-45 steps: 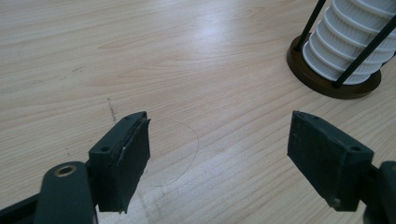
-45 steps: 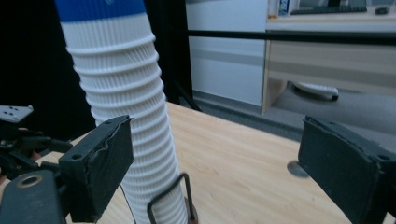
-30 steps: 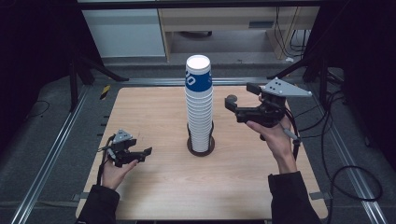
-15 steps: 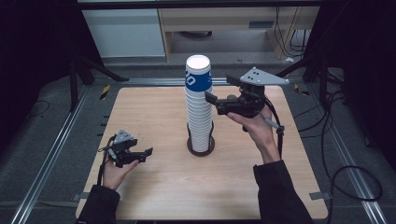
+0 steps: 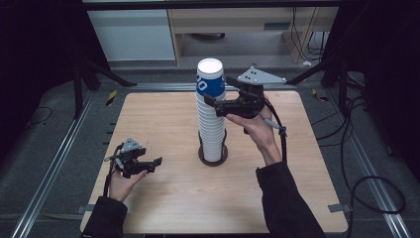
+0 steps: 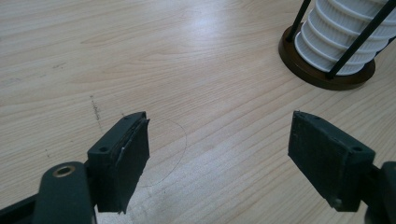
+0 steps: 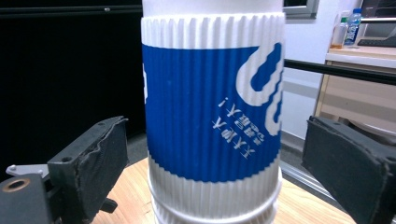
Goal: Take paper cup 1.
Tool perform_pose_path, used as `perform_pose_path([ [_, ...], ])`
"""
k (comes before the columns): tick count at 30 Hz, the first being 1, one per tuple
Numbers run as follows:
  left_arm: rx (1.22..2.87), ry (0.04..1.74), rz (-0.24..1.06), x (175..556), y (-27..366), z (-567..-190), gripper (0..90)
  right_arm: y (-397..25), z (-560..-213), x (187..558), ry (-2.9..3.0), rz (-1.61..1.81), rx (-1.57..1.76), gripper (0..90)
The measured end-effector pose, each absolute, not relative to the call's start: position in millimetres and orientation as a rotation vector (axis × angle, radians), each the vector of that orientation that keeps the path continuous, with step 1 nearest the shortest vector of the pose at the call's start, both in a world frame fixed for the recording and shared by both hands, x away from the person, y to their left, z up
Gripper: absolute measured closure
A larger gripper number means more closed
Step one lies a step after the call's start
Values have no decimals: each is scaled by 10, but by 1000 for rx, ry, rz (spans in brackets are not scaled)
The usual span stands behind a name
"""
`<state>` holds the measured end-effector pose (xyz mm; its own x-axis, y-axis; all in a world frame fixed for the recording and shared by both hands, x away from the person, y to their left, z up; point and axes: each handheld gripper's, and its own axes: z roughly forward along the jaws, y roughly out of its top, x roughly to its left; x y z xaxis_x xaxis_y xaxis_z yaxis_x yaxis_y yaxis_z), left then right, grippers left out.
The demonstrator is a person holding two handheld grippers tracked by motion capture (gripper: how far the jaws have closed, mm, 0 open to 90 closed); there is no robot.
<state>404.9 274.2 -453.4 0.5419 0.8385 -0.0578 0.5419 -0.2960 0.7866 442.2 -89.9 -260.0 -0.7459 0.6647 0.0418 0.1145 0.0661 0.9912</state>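
A tall stack of ribbed white paper cups (image 5: 212, 124) stands in a dark round holder (image 5: 213, 156) with thin black rods at the table's middle. The top cup (image 5: 210, 79) carries a blue band with white print. My right gripper (image 5: 215, 100) is open up at that top cup (image 7: 212, 107), one jaw on each side, not touching it. My left gripper (image 5: 150, 164) lies low over the wooden table (image 5: 163, 119) at the front left, open with nothing between its jaws (image 6: 219, 140). The holder's base (image 6: 327, 74) and the lowest cups (image 6: 343, 37) lie ahead of it to the right.
Metal rails (image 5: 59, 148) run along both sides of the table. Cables (image 5: 356, 163) trail on the floor at the right. A pale cabinet (image 5: 133, 34) and a wooden shelf unit (image 5: 237, 29) stand behind the table. Bare wood surrounds the holder.
My right gripper has moved left and slightly up to the top of the stack, and its jaws now flank the top cup. The left gripper has stayed put.
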Motion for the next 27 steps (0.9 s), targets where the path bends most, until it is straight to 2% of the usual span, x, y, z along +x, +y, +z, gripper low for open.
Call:
perform_pose_path([
  [14, 1990, 1115, 472, 4049, 2739, -4540, 200, -721, -2649, 4573, 1907, 1722, 789, 96],
  [27, 2000, 1118, 471, 4052, 2733, -4548, 198, -632, -2706, 4602, 1899, 1700, 790, 172],
])
